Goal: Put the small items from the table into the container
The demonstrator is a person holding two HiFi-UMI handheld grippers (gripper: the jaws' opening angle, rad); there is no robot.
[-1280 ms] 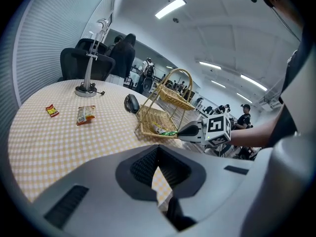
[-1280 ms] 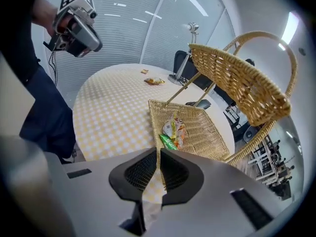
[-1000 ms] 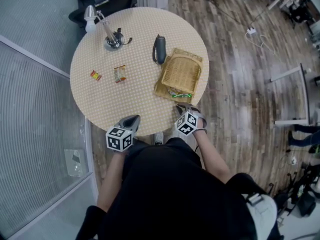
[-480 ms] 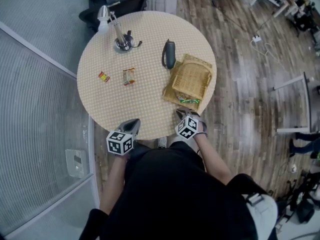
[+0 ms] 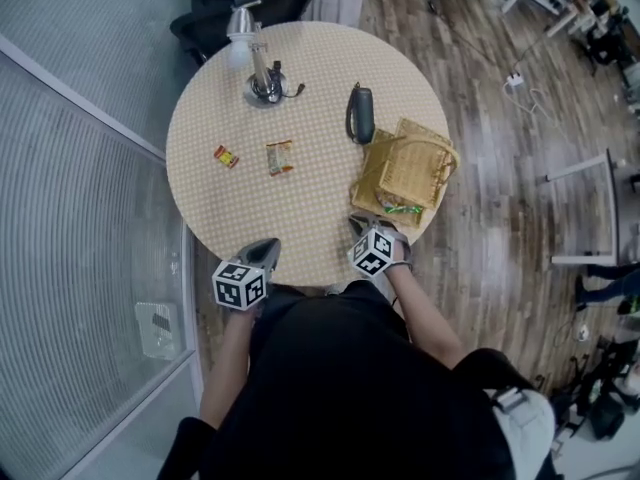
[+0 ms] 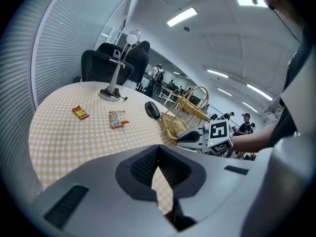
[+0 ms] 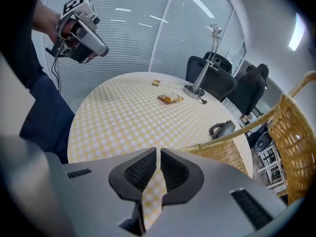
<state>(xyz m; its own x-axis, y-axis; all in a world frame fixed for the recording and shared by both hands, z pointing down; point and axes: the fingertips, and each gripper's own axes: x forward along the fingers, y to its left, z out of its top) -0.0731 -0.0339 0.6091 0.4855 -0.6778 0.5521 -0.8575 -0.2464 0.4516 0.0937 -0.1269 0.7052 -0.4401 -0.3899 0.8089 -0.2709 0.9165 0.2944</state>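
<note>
Two small packets lie on the round checked table (image 5: 300, 228): a red-and-yellow one (image 5: 226, 156) (image 6: 80, 112) and an orange-and-white one (image 5: 279, 156) (image 6: 117, 119) (image 7: 170, 98). A wicker basket (image 5: 412, 168) (image 6: 180, 120) (image 7: 291, 132) with a hoop handle stands at the table's right edge. A green packet (image 5: 403, 208) lies in its near end. My left gripper (image 5: 268, 246) (image 6: 158, 149) hovers at the near edge, shut and empty. Just left of the basket's near corner is my right gripper (image 5: 358, 223) (image 7: 158, 152), shut with nothing in it.
A desk lamp (image 5: 265, 80) (image 6: 114, 73) stands at the table's far side, with a dark grey mouse (image 5: 360, 113) (image 6: 152, 110) beside the basket. A black chair (image 5: 245, 3) is behind the table, a glass wall is to the left, and wooden floor is to the right.
In the head view the table and everything on it have slid right and down. Both grippers now sit farther left along the near edge relative to the basket. The jaws look unchanged.
</note>
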